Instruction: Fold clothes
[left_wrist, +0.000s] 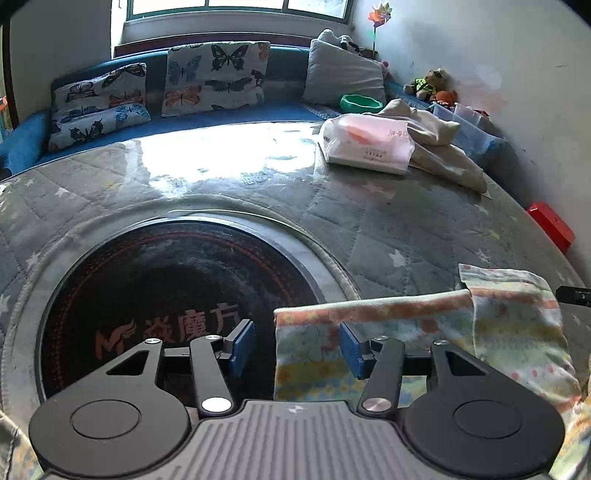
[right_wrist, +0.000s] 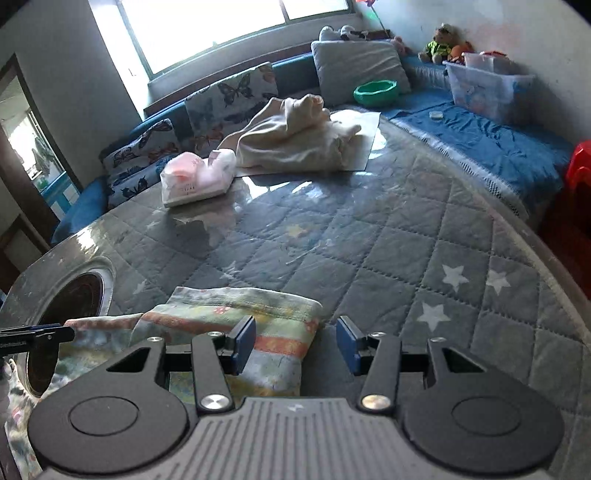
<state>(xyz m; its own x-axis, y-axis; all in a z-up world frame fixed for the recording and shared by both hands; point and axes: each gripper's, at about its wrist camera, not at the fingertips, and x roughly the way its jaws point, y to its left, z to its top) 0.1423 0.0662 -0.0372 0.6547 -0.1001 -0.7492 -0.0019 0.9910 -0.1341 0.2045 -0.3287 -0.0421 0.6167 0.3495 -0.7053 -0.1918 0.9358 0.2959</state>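
- My left gripper (left_wrist: 297, 349) had its fingers spread wide, gripping nothing, straddling the left edge of the patterned cloth (left_wrist: 424, 339).
- My right gripper (right_wrist: 295, 345) gaped equally, empty, over the cloth's right edge.
- The cloth lay on the quilted desk (right_wrist: 369, 240), beside a round black hotplate (left_wrist: 166, 295); cushions lined the window.

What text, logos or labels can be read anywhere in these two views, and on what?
"M" logo and "炎魔方": orange print on the dark round panel set into the table.
Mirrored reddish characters and small dark lines on the white plastic bag: too blurred to read.
Nothing else legible.
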